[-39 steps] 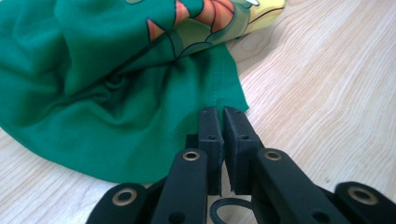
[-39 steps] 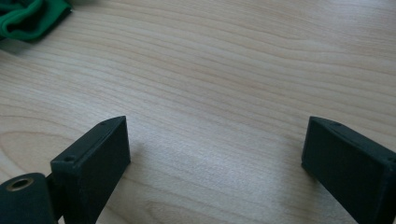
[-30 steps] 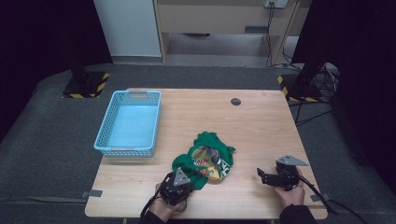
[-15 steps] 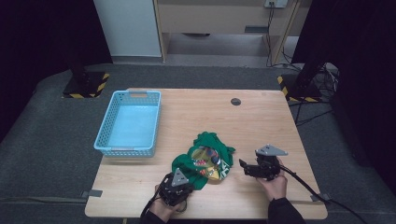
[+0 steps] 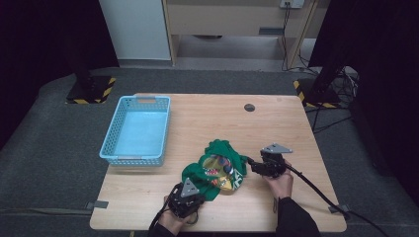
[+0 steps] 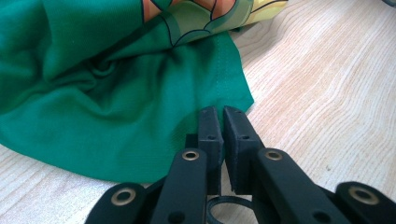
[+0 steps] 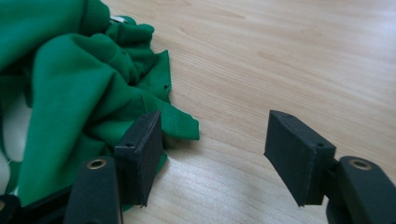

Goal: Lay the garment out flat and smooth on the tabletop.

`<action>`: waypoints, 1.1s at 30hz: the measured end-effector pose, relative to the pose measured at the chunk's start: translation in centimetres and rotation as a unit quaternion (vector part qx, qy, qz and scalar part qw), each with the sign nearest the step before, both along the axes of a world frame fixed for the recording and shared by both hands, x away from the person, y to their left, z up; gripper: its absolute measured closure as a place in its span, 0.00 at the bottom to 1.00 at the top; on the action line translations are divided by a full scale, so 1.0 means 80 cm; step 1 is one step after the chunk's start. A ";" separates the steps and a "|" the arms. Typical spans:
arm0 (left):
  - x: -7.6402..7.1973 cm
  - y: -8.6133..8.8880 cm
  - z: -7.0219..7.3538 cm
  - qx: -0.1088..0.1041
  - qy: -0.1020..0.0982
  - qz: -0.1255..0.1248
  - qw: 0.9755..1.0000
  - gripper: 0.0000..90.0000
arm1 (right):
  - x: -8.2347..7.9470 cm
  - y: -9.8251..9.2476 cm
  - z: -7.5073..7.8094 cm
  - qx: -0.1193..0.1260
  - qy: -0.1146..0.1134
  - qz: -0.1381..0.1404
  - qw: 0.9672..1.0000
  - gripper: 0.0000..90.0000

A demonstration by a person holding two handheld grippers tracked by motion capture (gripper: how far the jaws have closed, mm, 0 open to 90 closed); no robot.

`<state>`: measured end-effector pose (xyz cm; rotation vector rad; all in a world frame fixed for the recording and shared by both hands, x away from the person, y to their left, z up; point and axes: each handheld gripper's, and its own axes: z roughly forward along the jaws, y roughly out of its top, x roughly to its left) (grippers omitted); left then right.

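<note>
From my seat I see the green garment [image 5: 213,170] lying crumpled on the desk [image 5: 207,118], near the front edge and a little right of the middle; its printed yellow patch faces up; the blue basket [image 5: 136,129] stands well apart at about ten o'clock from it.

My left hand-held gripper [image 5: 187,196] sits at the garment's seven o'clock corner; the hand [image 5: 174,221] comes up from the bottom edge with the forearm nearly straight toward twelve o'clock; the grey plate faces up, so the tool lies level and low over the desk; in the left gripper view its jaws are clamped together on the hem of the green cloth [image 6: 116,93], with the corner of fabric pinched between the pads.

My right hand-held gripper [image 5: 253,167] lies at the garment's three o'clock side; the hand [image 5: 279,180] wraps the body from below, the dark sleeve [image 5: 294,219] enters from five o'clock, and the tool points toward nine o'clock, into the cloth; the cable trails off toward four o'clock; its jaws have just been closing, yet in the right gripper view they stand apart; a flap of the green cloth's edge [image 7: 180,123] lies just beside the left pad, bare desk shows across the rest of the gap, and the pads press on nothing.
</note>
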<state>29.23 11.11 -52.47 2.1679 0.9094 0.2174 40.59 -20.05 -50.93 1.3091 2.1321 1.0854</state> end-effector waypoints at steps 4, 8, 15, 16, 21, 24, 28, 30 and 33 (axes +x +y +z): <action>0.000 0.000 0.000 -0.002 0.001 0.000 1.000 0.95 | 0.011 0.002 -0.004 0.034 0.022 -0.009 0.999 0.43; 0.000 0.000 0.000 -0.001 -0.001 0.000 1.000 0.95 | 0.021 0.011 0.000 0.029 0.016 -0.014 0.999 0.46; 0.000 0.000 0.000 -0.001 -0.001 0.000 1.000 0.95 | 0.028 0.020 -0.017 0.013 0.030 -0.006 0.999 0.47; 0.000 0.000 0.000 -0.001 0.000 0.000 1.000 0.95 | 0.028 0.021 -0.018 0.013 0.031 -0.003 0.999 0.47; 0.000 0.000 0.000 -0.002 -0.001 0.001 1.000 0.95 | 0.025 0.027 -0.028 0.000 0.035 0.004 0.999 0.49; 0.000 0.000 0.000 -0.002 -0.001 0.001 1.000 0.95 | 0.022 0.030 -0.031 -0.011 0.026 0.009 1.000 0.51; 0.000 0.000 0.000 -0.002 0.000 0.002 1.000 0.95 | 0.017 0.033 -0.033 -0.014 0.015 0.018 1.000 0.65; 0.000 0.000 0.000 -0.002 -0.001 0.002 1.000 0.95 | 0.015 0.036 -0.033 -0.013 0.012 0.027 0.999 0.75; -0.001 0.000 -0.001 -0.002 -0.001 0.002 1.000 0.95 | 0.011 0.040 -0.032 -0.019 0.007 0.034 0.999 0.86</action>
